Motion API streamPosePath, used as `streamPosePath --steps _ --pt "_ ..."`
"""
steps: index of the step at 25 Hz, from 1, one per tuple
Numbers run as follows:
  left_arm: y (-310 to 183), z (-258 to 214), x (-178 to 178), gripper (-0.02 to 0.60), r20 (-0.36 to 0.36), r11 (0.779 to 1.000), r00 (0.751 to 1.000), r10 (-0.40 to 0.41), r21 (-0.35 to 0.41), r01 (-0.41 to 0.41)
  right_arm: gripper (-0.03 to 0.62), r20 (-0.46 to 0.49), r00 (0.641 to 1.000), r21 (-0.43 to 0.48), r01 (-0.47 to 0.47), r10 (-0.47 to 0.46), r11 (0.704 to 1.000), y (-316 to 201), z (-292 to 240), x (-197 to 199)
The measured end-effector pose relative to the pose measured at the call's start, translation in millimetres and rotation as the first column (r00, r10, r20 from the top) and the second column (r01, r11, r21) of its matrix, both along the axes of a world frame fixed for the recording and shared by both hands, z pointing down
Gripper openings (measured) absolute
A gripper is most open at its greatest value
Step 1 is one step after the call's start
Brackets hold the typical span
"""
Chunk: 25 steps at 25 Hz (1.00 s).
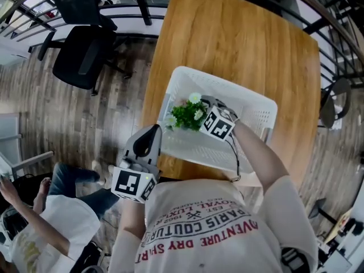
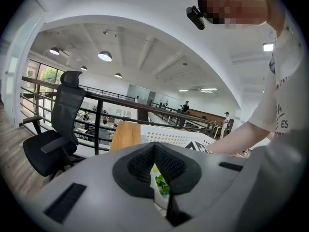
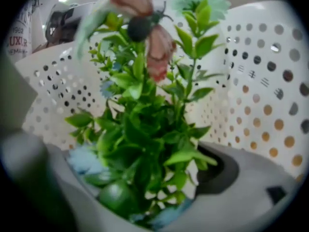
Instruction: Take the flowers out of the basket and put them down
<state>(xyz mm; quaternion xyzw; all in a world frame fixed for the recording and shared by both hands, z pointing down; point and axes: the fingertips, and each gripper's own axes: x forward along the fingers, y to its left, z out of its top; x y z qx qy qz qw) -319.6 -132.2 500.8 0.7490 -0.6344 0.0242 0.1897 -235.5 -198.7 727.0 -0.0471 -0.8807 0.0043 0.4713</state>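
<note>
I read one supporting surface: a wooden table. One item rests directly on it, a white perforated basket, set at the table end nearest me. The basket walls stand around the jaws of the right gripper. From the left gripper, basket and tabletop lie just ahead of the jaws.

Basket: white, dotted with round holes.
Flowers: green leaves; pink, pale blue and whitish blooms.
Table: brown wood grain.
My left gripper: grey, black pads.
</note>
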Motion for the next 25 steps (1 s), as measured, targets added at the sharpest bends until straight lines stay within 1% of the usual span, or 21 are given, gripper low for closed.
streamPosePath --steps 5,10,13,15,18,21,25 --pt "-1.5 0.9 1.1 0.015 0.007 1.0 1.0 0.002 -0.008 -0.002 0.48 0.025 1.0 0.015 0.005 -0.005 1.0 -2.4 -1.4 -7.1" --pt "1.7 -1.0 0.1 0.014 0.009 1.0 1.0 -0.002 -0.009 0.003 0.479 -0.01 1.0 0.018 -0.015 0.015 1.0 -3.0 -0.8 -3.0" --pt "4.7 -7.5 -3.7 0.014 0.014 1.0 1.0 -0.002 -0.004 0.002 0.479 -0.034 0.999 -0.017 -0.038 0.037 0.999 1.2 -7.5 -1.6" --pt "7.3 -11.8 -6.8 0.014 0.02 1.0 1.0 0.004 0.001 -0.004 0.479 -0.041 0.998 -0.029 -0.055 0.054 0.998 1.3 -18.2 0.2" --pt "12.7 -15.3 -11.9 0.014 0.019 1.0 1.0 0.005 0.001 -0.005 0.479 -0.034 0.996 -0.012 -0.079 0.079 0.997 -2.0 -38.8 4.3" --pt "15.1 -22.0 -13.7 0.014 0.014 1.0 1.0 0.021 0.016 -0.022 0.479 0.002 0.992 0.01 -0.125 0.125 0.992 -7.7 -67.4 4.6" --pt "15.4 -34.0 -7.9 0.014 0.02 0.996 0.997 0.076 0.047 -0.077 0.479 0.082 0.976 0.026 -0.206 0.204 0.978 -9.3 -117.5 6.6"
